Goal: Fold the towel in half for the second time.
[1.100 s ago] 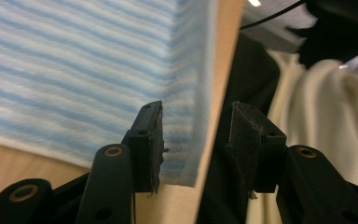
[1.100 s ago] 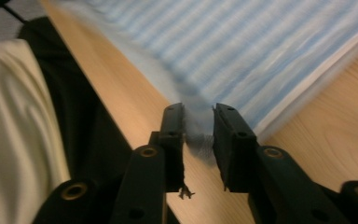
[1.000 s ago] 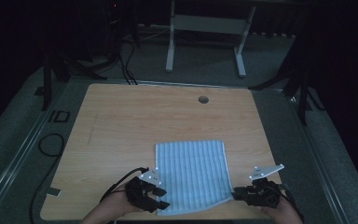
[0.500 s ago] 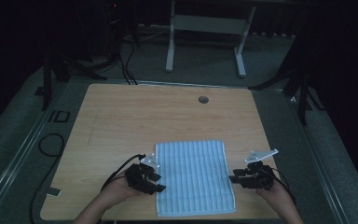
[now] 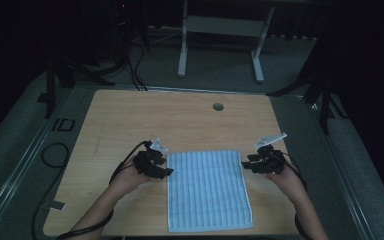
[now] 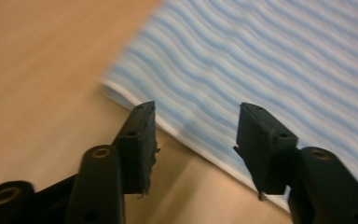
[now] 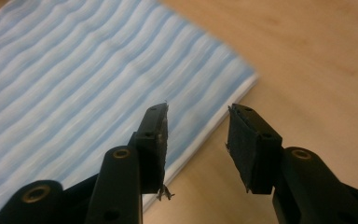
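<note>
A: Biggest first: what carries it all?

B: A pale wooden tabletop (image 5: 130, 115) with a cable hole (image 5: 218, 106) at 12 o'clock, in a dark room with a grey floor and a white stand (image 5: 220, 30) beyond the far edge.

A: And the thing being worked?

B: A blue striped cloth (image 5: 207, 192), folded flat, at 6 o'clock, its near edge at the tabletop's front edge.

A: The tools?

B: The left gripper (image 5: 164, 171) sits at the cloth's far corner at 9 o'clock, the right gripper (image 5: 246, 165) at the far corner at 3 o'clock. Both pairs of jaws have just been opening and stand released, nothing pinched; each straddles a cloth edge from above.

A: So which step?

B: I'd judge 1 fold is laid and both are lining up on the 2 far corners. Next calls for lowering, clenching on each corner, then lifting together.
</note>
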The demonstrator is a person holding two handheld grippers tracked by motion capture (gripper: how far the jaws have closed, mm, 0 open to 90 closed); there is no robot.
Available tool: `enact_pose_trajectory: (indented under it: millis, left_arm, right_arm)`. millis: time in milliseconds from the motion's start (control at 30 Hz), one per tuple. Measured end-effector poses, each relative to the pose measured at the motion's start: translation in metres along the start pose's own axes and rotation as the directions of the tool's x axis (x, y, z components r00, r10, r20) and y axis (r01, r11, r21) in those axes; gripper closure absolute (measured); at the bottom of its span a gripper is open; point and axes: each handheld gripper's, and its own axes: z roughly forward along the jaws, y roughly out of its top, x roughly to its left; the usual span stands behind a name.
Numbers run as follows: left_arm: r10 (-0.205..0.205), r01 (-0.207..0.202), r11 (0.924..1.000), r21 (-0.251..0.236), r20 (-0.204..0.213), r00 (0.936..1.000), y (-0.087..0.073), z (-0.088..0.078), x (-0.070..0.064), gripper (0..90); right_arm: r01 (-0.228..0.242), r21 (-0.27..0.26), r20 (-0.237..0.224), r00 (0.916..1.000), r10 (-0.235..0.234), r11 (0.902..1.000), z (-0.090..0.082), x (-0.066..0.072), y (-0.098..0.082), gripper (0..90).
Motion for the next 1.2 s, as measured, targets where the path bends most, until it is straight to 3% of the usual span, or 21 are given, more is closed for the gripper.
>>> enact_pose_trajectory:
  millis: [33,167,267,367,433,567,667,733,867,933,1000,1100,1200]
  left_arm:
    - [-0.013,0.012,0.9997,-0.020,-0.020,0.9997,0.004,0.001,0.009,45.5]
    - [-0.053,0.053,0.9986,-0.004,-0.031,0.9981,0.011,0.008,0.025,42.0]
    - [-0.059,0.059,0.9983,0.004,-0.015,0.9982,0.014,0.012,0.031,42.0]
    - [-0.072,0.073,0.9971,0.023,-0.019,0.9972,0.018,0.023,0.038,42.0]
    - [-0.059,0.060,0.9975,0.038,-0.029,0.9978,0.020,0.029,0.040,42.0]
    - [-0.066,0.067,0.9969,0.041,-0.018,0.9976,0.021,0.035,0.044,42.1]
    - [-0.094,0.094,0.9951,0.032,0.002,0.9956,0.021,0.039,0.050,43.3]
    - [-0.103,0.102,0.9939,0.041,0.015,0.9946,0.020,0.042,0.052,46.4]
    - [-0.070,0.068,0.9948,0.076,0.030,0.9971,0.022,0.052,0.050,50.3]
    - [-0.057,0.055,0.9946,0.088,0.026,0.9980,0.023,0.056,0.048,59.1]
    - [-0.018,0.017,0.9955,0.093,0.004,0.9998,0.023,0.059,0.045,66.1]
    - [-0.030,0.030,0.9982,0.052,-0.008,0.9995,0.026,0.058,0.046,85.3]
    - [-0.039,0.040,0.9982,0.044,-0.041,0.9984,0.033,0.057,0.048,86.9]
  right_arm:
    - [-0.004,0.002,0.008,1.0000,0.004,1.0000,0.005,-0.010,0.008,55.2]
    - [-0.023,0.012,0.022,0.9995,0.023,0.9997,0.012,-0.025,0.019,52.9]
    - [-0.039,0.024,0.008,0.9992,0.039,0.9989,0.017,-0.033,0.026,51.5]
    - [-0.067,0.040,0.010,0.9977,0.067,0.9969,0.028,-0.042,0.036,50.7]
    - [-0.080,0.047,0.000,0.9968,0.080,0.9957,0.035,-0.046,0.040,49.1]
    - [-0.112,0.077,-0.004,0.9936,0.113,0.9907,0.047,-0.052,0.043,49.1]
    - [-0.136,0.109,-0.017,0.9902,0.138,0.9847,0.059,-0.057,0.044,49.8]
    - [-0.144,0.142,-0.027,0.9884,0.149,0.9793,0.070,-0.057,0.044,51.9]
    - [-0.133,0.158,-0.042,0.9892,0.141,0.9785,0.076,-0.056,0.044,52.1]
    - [-0.123,0.191,-0.050,0.9896,0.135,0.9738,0.086,-0.052,0.044,58.9]
    - [-0.099,0.201,-0.055,0.9922,0.112,0.9745,0.090,-0.050,0.044,66.9]
    - [-0.085,0.206,-0.030,0.9952,0.093,0.9749,0.089,-0.048,0.047,83.3]
    - [-0.110,0.181,-0.004,0.9936,0.113,0.9772,0.085,-0.051,0.053,85.9]
